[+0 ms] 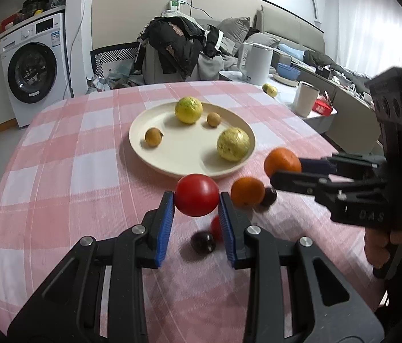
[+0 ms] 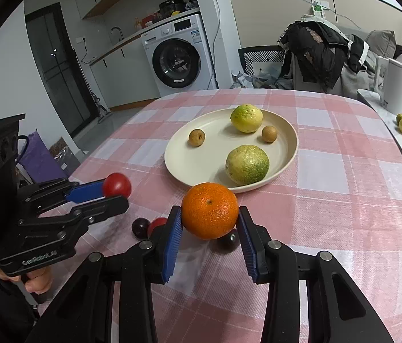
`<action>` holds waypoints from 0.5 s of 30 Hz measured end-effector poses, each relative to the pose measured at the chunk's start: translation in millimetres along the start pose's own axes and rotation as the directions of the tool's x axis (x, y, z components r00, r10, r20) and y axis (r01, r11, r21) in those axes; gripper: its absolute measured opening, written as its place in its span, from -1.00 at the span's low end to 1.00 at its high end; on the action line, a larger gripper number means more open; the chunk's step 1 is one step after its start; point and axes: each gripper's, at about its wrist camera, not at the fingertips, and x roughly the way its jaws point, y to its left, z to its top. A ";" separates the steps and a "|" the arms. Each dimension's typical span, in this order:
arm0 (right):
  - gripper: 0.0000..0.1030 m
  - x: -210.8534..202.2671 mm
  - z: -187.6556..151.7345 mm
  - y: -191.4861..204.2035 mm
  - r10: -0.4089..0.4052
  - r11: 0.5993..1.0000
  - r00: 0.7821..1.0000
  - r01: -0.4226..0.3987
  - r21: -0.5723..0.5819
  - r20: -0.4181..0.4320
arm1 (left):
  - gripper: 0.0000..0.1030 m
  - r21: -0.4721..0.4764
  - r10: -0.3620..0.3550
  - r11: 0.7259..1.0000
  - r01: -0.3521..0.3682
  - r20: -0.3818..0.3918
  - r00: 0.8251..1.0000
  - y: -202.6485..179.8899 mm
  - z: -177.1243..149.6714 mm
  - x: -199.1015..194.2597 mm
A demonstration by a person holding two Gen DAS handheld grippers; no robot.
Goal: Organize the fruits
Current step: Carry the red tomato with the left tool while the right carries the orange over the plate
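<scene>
Here the left gripper [image 1: 196, 203] jaws pinch a tomato [image 1: 196, 195]; the right gripper [image 2: 209, 220] jaws pinch an orange [image 2: 209, 210].

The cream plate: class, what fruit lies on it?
On the plate lie two yellow-green citrus fruits and two small brown fruits. The orange in the right gripper hides part of its near rim.

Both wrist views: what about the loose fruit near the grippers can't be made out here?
- Small red fruit, left wrist view: mostly behind the left gripper finger; whole shape unknown.
- Dark fruit, right wrist view: largely under the held orange; kind unclear.
- Second orange: in the right wrist view, hidden behind the right gripper and its orange.
- Dark fruit, left wrist view: motion-blurred.
</scene>
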 end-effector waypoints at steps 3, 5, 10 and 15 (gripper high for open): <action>-0.24 5.4 5.6 -0.3 0.000 1.000 1.000 0.000 0.002 -0.005 | -0.45 -0.007 0.001 1.000 -0.001 0.009 1.000 1.8 8.2 5.7; -0.24 9.4 10.1 0.1 -0.007 1.000 1.000 0.007 -0.002 -0.008 | -0.45 -0.001 0.008 1.000 -0.008 0.011 1.000 2.4 13.6 10.9; -0.24 24.4 24.8 -3.6 0.007 1.000 1.000 -0.007 0.016 -0.013 | -0.45 -0.019 0.024 1.000 -0.024 0.009 1.000 9.9 26.8 26.4; -0.24 40.1 33.1 -6.8 0.003 1.000 0.999 -0.002 0.026 -0.036 | -0.45 -0.025 0.041 0.999 -0.041 0.004 0.999 17.6 34.5 42.6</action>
